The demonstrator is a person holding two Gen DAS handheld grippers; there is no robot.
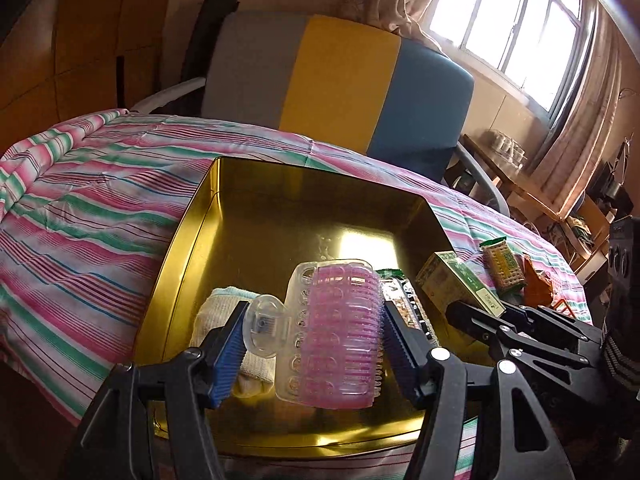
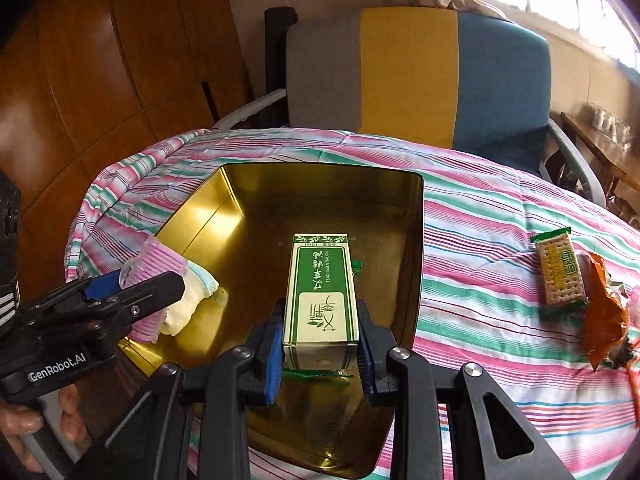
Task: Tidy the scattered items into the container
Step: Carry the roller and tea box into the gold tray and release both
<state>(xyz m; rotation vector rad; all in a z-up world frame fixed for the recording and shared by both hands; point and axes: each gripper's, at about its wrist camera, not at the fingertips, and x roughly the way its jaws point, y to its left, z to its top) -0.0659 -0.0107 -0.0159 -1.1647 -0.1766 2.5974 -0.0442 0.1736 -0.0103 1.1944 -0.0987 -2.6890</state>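
Note:
A gold tin tray (image 1: 256, 216) (image 2: 328, 204) lies on the striped cloth. My left gripper (image 1: 312, 344) is shut on a pink hair roller with a clear clip (image 1: 340, 336), held over the tray's near part; it also shows in the right wrist view (image 2: 156, 264). A folded white cloth (image 1: 218, 312) (image 2: 188, 304) lies in the tray beside it. My right gripper (image 2: 320, 356) is shut on a green and cream essential oil box (image 2: 320, 292) (image 1: 456, 284), held over the tray. A dark snack packet (image 1: 404, 300) lies in the tray under the box.
A cracker packet (image 2: 558, 272) (image 1: 504, 268) and an orange wrapper (image 2: 604, 312) (image 1: 536, 284) lie on the striped tablecloth (image 2: 500, 240) right of the tray. A grey, yellow and blue chair (image 2: 416, 76) stands behind the table. A wooden side table (image 1: 516, 184) stands by the window.

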